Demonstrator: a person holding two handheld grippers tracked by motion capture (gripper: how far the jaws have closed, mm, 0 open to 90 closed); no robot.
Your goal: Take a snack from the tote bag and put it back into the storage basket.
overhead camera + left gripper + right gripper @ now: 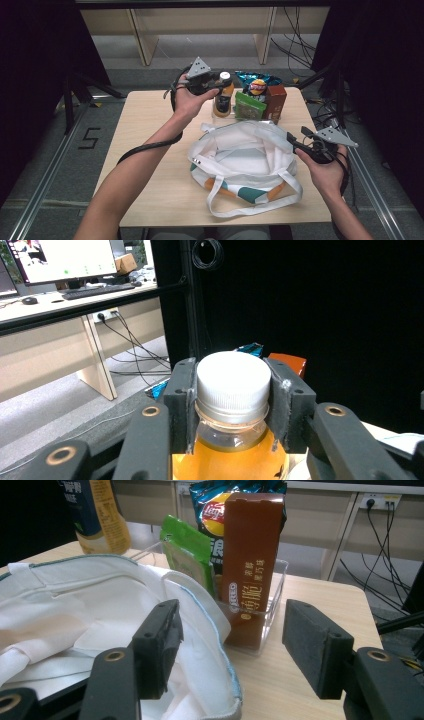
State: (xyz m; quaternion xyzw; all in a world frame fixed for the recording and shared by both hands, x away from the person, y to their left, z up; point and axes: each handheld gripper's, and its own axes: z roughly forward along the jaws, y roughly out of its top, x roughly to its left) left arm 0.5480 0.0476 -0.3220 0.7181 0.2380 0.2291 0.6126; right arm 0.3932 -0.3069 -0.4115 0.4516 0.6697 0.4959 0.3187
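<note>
Bottle stands upright, cap up, clamped in left tongs.

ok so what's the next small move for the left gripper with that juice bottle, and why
Probably lift the bottle straight up out of the clear tray, then carry it toward the open white bag. The left gripper already has its fingers clamped on both sides of the white cap, and the right gripper, open, sits at the bag's rim.
</note>
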